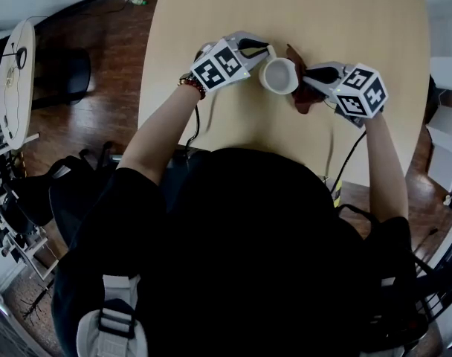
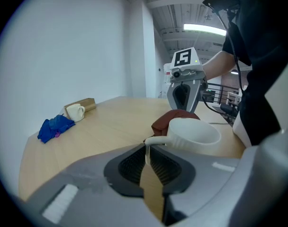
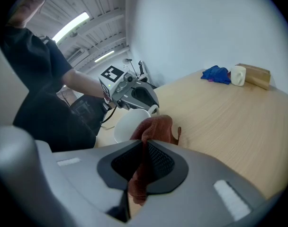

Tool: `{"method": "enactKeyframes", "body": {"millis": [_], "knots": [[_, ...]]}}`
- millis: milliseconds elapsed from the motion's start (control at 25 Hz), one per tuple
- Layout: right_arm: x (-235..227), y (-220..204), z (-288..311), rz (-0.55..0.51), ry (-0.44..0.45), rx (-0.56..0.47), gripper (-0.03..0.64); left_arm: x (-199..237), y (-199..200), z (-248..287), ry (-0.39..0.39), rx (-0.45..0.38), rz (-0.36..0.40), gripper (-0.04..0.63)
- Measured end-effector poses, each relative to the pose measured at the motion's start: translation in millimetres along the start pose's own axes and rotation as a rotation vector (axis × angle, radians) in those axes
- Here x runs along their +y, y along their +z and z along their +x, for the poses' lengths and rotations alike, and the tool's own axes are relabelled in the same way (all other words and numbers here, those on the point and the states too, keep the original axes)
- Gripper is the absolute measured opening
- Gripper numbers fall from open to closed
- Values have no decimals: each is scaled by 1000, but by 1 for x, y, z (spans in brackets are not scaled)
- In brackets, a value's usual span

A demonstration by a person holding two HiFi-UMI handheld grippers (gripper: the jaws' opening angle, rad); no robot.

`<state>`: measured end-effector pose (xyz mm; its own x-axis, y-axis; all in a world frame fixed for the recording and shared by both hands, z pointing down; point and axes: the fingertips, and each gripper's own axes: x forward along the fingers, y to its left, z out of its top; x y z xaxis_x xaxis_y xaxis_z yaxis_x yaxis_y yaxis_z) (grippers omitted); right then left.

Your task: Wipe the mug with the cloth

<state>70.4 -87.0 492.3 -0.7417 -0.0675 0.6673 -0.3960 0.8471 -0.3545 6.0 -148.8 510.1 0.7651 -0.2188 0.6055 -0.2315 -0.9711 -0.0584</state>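
A white mug (image 1: 279, 75) hangs just above the wooden table (image 1: 300, 13), held by its handle in my left gripper (image 1: 259, 50), which is shut on it. In the left gripper view the thin handle (image 2: 153, 140) runs into the closed jaws and the mug's bowl (image 2: 193, 133) lies just beyond. My right gripper (image 1: 309, 76) is shut on a rust-brown cloth (image 1: 302, 91), which presses against the mug's right side. In the right gripper view the cloth (image 3: 153, 129) bunches out of the jaws against the mug (image 3: 127, 125).
At the table's far end lie a blue cloth (image 2: 55, 126), a second white mug (image 2: 76, 111) and a brown box (image 2: 85, 104). Cables (image 1: 343, 166) trail off the near edge. Chairs and wood floor (image 1: 99, 88) lie to the left.
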Motion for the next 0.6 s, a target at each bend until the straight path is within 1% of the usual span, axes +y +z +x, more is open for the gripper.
{"method": "enactKeyframes", "body": {"millis": [160, 320, 440, 600], "knots": [[-4, -2, 5, 16, -1, 1, 32, 0, -6, -2, 2, 1, -25, 23], [-4, -6, 19, 16, 15, 25, 31, 3, -13, -2, 11, 16, -41, 19], [-7, -8, 30, 3, 7, 59, 31, 4, -19, -4, 14, 27, -47, 18], [-15, -16, 40, -28, -14, 130, 31, 5, -18, -3, 13, 25, -52, 17]]}}
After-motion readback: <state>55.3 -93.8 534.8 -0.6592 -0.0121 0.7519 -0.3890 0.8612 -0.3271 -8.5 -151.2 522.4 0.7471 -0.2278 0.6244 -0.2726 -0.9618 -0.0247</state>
